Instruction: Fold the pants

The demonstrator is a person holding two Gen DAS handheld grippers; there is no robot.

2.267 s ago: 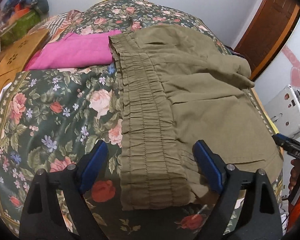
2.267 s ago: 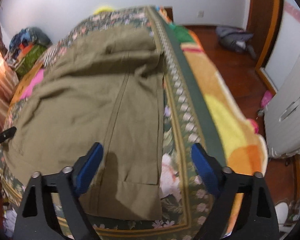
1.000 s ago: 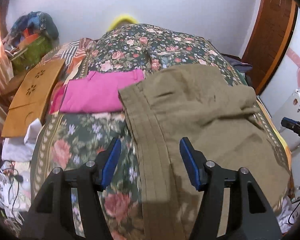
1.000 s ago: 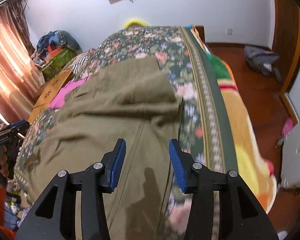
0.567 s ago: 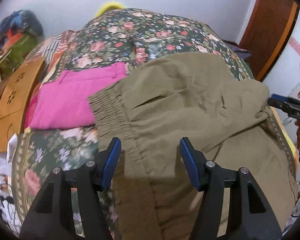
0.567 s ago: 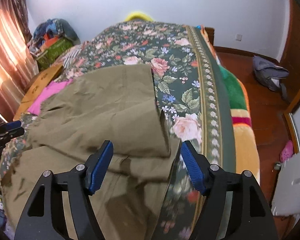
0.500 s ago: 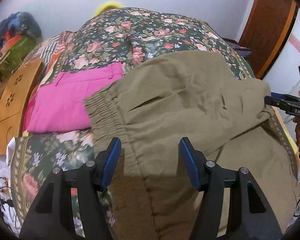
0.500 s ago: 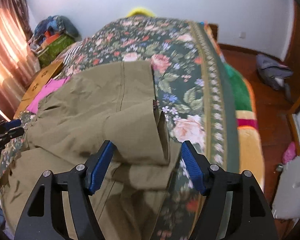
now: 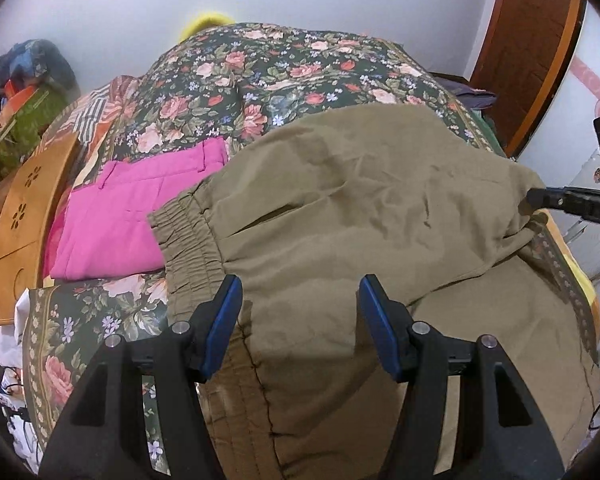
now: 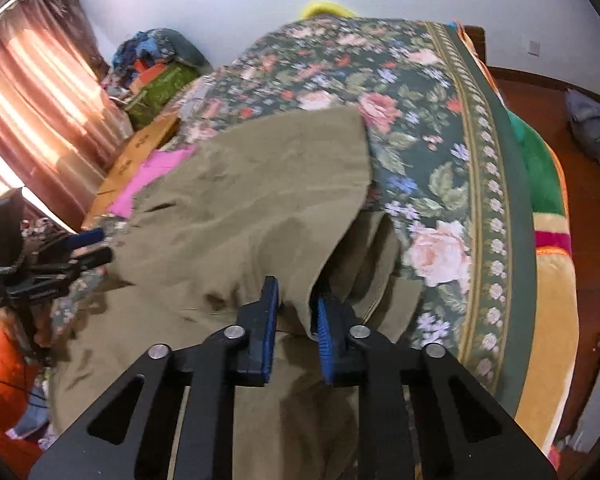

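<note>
Olive-green cloth covers most of both views: the pants (image 9: 340,216) lie on the floral bedspread (image 9: 260,64) of a bed, already folded over once, so an upper layer rests on a lower one. Their gathered elastic waistband (image 9: 188,240) is on the left side in the left wrist view, just beside a folded pink garment (image 9: 128,216) and partly over its edge.

The left gripper (image 9: 300,320) has its blue pads (image 9: 220,320) wide apart, with the pants cloth below and between them; it holds nothing. In the right wrist view the same gripper is seen at the left edge (image 10: 88,248), near the waistband side of the pants.

The right gripper (image 10: 294,312) is nearly closed, and its two blue pads pinch a fold of the upper layer of the pants near the right edge of the garment. Behind the fold, more loose layers of the cloth (image 10: 376,264) bunch up on the bedspread.

Around the bed: a wooden board with flower cut-outs (image 9: 28,208) leans at the left side, a heap of clothes and a green box (image 9: 24,96) stand behind it, and a pink curtain (image 10: 32,92) with light through it hangs further left. A brown wooden door (image 9: 536,40) is on the right. On the red-brown floor lies a grey bundle (image 10: 592,128). A colourful blanket (image 10: 548,216) hangs at the right edge of the bed.
</note>
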